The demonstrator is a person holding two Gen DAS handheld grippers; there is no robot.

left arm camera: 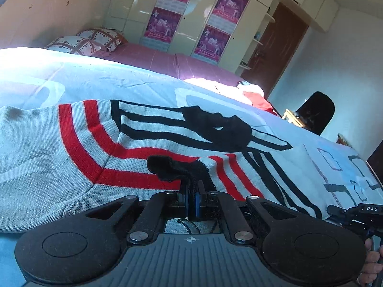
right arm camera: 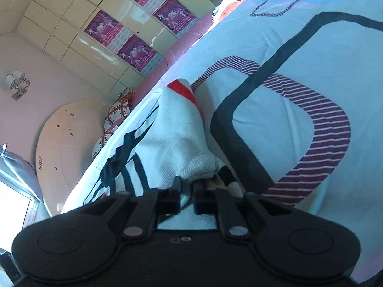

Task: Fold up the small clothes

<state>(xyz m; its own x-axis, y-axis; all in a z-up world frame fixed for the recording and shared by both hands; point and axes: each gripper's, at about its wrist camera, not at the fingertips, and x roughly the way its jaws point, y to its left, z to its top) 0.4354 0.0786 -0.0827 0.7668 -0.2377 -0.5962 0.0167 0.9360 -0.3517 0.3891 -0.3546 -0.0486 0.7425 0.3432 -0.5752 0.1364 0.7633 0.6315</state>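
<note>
**Ana:** Both claws are on the garment. The left gripper point(left arm camera: 191, 186) is pinched tight on a black trimmed edge of the knit sweater point(left arm camera: 71, 148), and the right gripper point(right arm camera: 186, 191) has its jaws narrowed around a bunched white fold of the same piece.

**Ben:** And the sweater itself lies spread on the pale blue bedspread point(left arm camera: 119, 83), near the front edge of the bed. This looks like the carry-over of a fold, judging by the two grips.

**Ana:** Agreed. To do it well, the person should probably lift both edges evenly, keep the knit taut between the grippers, and lay it flat so the stripes line up, not twist.

**Ben:** It's soft and floppy, so a sagging middle could wrinkle underneath.

**Ana:** Look at the pattern: white knit body, broad red bands curving across one part, black stripes and a solid black patch further up.

**Ben:** From the right wrist view a red-tipped corner pokes up past the white fold.
</note>
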